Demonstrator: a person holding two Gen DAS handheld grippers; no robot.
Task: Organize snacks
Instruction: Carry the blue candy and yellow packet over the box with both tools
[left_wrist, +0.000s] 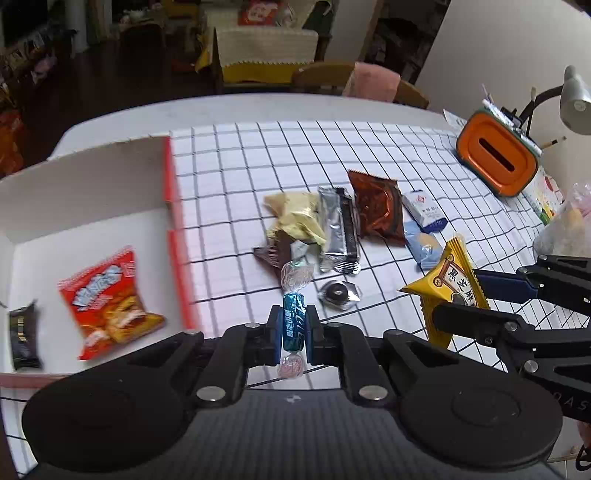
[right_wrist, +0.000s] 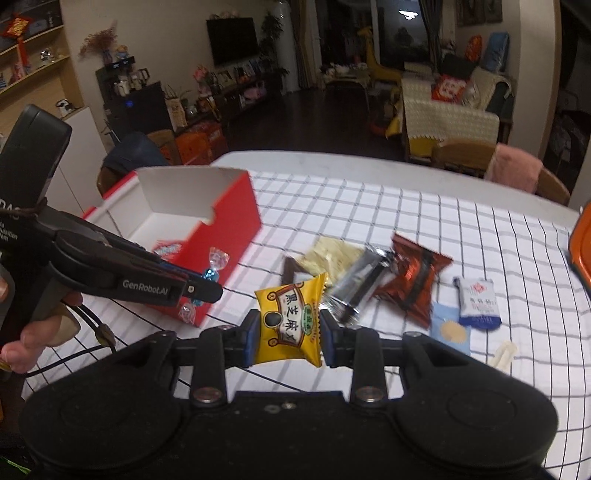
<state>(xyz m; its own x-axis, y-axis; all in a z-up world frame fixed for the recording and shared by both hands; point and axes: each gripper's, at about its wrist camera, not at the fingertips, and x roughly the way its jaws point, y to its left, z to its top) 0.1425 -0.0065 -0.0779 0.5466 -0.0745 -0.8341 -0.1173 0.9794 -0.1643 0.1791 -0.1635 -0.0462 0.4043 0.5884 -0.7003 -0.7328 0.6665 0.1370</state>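
Observation:
My left gripper (left_wrist: 293, 326) is shut on a blue wrapped candy (left_wrist: 293, 321), held above the checked tablecloth just right of the red-and-white box (left_wrist: 173, 236). The box holds a red snack bag (left_wrist: 107, 302) and a black packet (left_wrist: 24, 336). My right gripper (right_wrist: 288, 328) is shut on a yellow snack packet (right_wrist: 290, 325); it also shows in the left wrist view (left_wrist: 450, 284). On the cloth lie a pale yellow packet (left_wrist: 295, 218), a silver-black bar (left_wrist: 338, 229), a brown-red packet (left_wrist: 378, 206), small blue-white packets (left_wrist: 424, 210) and a round foil sweet (left_wrist: 338, 293).
An orange tissue box (left_wrist: 495, 155) and a grey desk lamp (left_wrist: 574, 99) stand at the table's far right. A clear plastic bag (left_wrist: 565, 225) sits at the right edge. Chairs (left_wrist: 321, 75) stand behind the table. The left gripper's body (right_wrist: 110, 273) lies between the right gripper and the box (right_wrist: 221, 221).

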